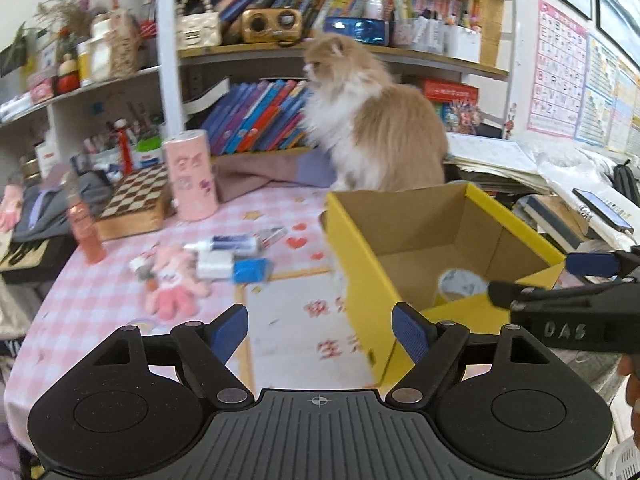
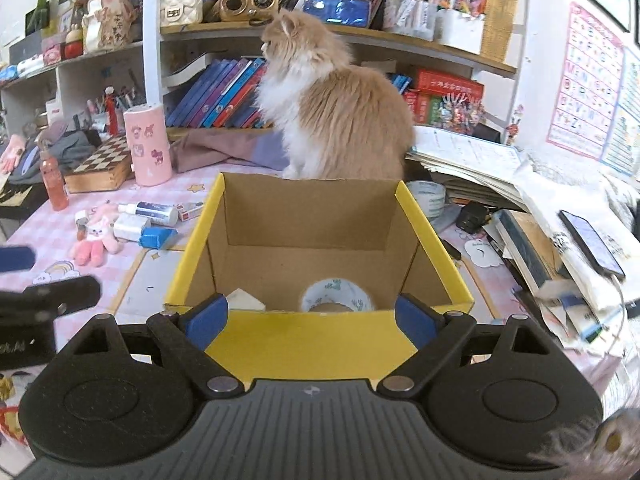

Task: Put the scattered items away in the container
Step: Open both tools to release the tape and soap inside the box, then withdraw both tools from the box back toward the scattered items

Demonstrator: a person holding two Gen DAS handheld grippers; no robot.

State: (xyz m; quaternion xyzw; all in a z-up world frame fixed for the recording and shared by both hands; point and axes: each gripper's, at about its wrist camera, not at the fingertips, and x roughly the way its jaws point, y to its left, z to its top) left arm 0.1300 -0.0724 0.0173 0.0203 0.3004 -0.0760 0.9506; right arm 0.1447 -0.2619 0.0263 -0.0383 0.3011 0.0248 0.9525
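Note:
A yellow cardboard box (image 2: 320, 336) stands open on the pink checked table; it also shows in the left wrist view (image 1: 360, 264). Inside lie a tape roll (image 2: 337, 295) and a white wedge (image 2: 245, 300). Scattered to the left are a pink plush toy (image 1: 172, 284), a white tube (image 1: 224, 245), a white block (image 1: 214, 265) and a blue block (image 1: 250, 270). My left gripper (image 1: 320, 330) is open and empty, left of the box. My right gripper (image 2: 310, 318) is open and empty at the box's near wall.
A fluffy orange-and-white cat (image 2: 332, 116) sits just behind the box. A pink canister (image 1: 192, 174), chessboard box (image 1: 134, 200) and orange bottle (image 1: 86, 234) stand at the left. Books, papers and a phone (image 2: 592, 242) pile up on the right. Shelves fill the back.

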